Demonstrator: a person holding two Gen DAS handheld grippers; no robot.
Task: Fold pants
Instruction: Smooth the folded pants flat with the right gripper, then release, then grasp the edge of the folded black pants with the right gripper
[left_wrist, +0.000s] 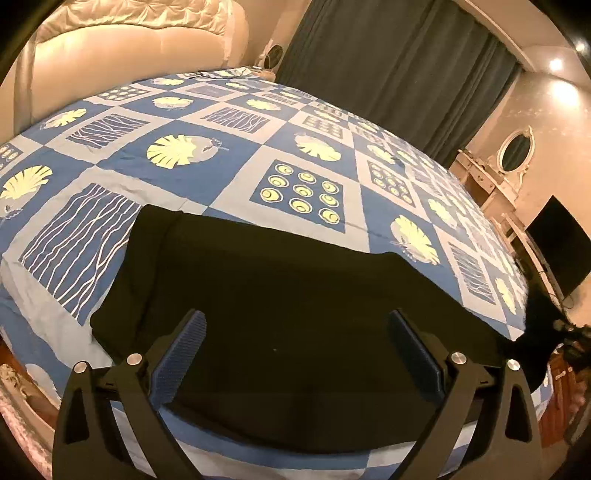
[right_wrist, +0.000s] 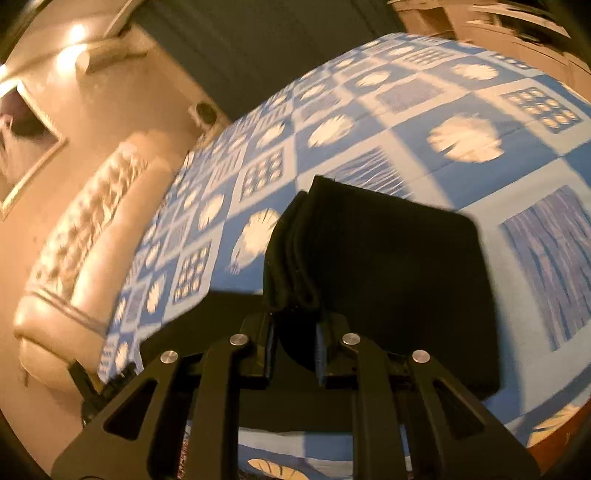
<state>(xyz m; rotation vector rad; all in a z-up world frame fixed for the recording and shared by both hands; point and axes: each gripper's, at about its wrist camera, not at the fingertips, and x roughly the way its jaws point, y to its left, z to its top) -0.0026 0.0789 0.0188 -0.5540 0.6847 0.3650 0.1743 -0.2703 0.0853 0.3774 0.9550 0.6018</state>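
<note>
while the black pants (left_wrist: 280, 295) are spread on the bedspread (left_wrist: 207, 162), their folded edge is clamped by the right gripper (right_wrist: 294, 354); the left gripper (left_wrist: 295, 354) is held apart above them.

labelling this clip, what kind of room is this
Most likely a bedroom: black pants lie on a bed with a tufted headboard, and a mirrored dressing table stands by the wall.

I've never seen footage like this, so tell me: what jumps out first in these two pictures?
The black pants draw the eye first, a dark folded slab near the front edge of a bed whose bedspread is a loud blue-and-white check with pale leaf prints. In the right wrist view the right gripper pinches the stacked edge of the pants, while the left gripper hangs over them with its fingers spread wide. A padded cream headboard stands behind.
</note>
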